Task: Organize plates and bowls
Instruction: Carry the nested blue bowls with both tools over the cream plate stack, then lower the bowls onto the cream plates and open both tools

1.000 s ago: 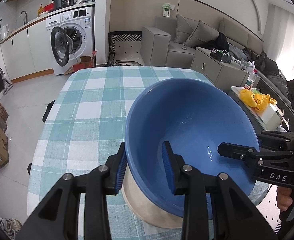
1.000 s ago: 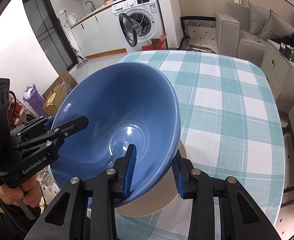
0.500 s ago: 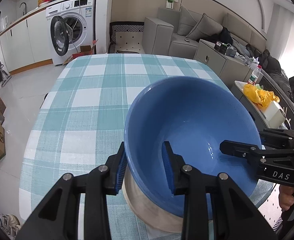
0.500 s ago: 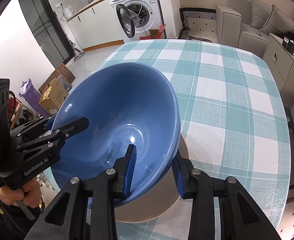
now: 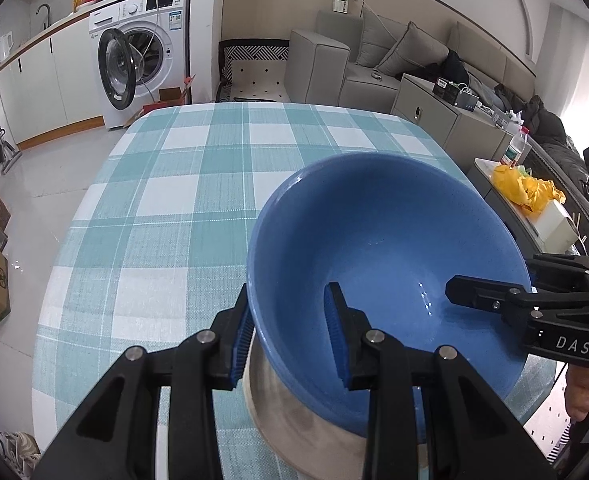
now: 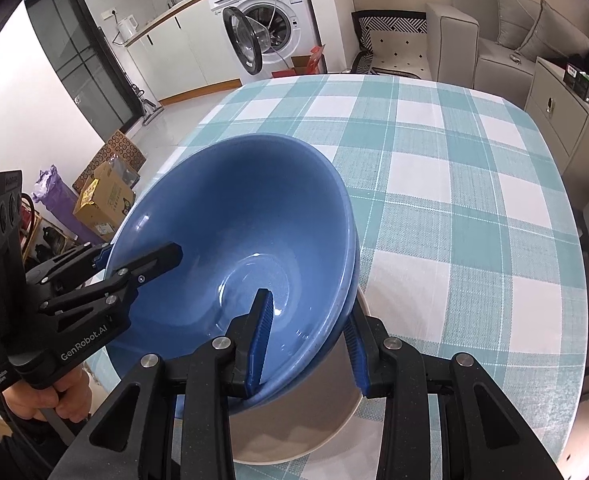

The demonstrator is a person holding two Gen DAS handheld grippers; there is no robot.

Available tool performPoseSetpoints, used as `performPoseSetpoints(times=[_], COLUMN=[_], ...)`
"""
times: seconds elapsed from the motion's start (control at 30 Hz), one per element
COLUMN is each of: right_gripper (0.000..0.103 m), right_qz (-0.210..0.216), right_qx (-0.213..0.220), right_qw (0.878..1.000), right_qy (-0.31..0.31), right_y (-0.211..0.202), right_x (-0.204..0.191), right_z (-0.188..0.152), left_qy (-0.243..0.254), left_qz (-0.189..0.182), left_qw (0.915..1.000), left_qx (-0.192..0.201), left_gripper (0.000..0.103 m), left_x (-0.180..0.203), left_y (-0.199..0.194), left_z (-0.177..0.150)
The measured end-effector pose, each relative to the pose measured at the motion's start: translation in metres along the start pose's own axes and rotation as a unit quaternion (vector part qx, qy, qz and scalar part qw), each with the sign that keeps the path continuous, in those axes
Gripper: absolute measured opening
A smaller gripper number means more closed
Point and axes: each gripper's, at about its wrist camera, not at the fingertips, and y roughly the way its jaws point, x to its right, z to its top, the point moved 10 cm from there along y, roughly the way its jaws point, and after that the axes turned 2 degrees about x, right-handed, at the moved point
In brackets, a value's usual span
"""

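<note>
Bowl (image 5: 382,264) is pinched at 2 rim points, so you can steady it level over the beige plate (image 6: 294,428). Left gripper (image 5: 290,336) clamps the rim at 6 o'clock, right gripper (image 6: 308,340) at 3. It sits on the plate, near the checked table (image 5: 174,184) edge.

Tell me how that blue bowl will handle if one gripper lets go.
The blue bowl looks glazed and glossy, so probably slippery on the rim. The left gripper and right gripper pinch opposite rim sides; with one, it would likely tilt. It looks ceramic: rigid, probably heavy, and chippable against the beige plate below.
</note>
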Motion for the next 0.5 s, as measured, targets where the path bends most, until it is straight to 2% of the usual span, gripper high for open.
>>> performPoseSetpoints(times=[0.23,0.43,0.5], right_gripper=[0.035,0.038,0.044], right_qz=[0.002,0.006,0.007], right_qx=[-0.003,0.0,0.003], right_qw=[1.0,1.0,1.0], right_qy=[-0.003,-0.01,-0.012], right_y=[0.0005,-0.0012,-0.0023], right_x=[-0.0012,-0.004,-0.0038], right_z=[-0.0001,0.0007,0.0011], left_qy=[0.001,0.003,0.01], left_qz=[-0.002,-0.01,-0.01], left_qw=[1.0,0.9999,0.9999], left_qx=[0.0,-0.002,0.001], left_gripper=[0.034,0.049,0.054], left_x=[0.0001,0.0008,0.002], left_y=[0.0012,0.0004,-0.002], left_z=[0.0017,0.0,-0.0005])
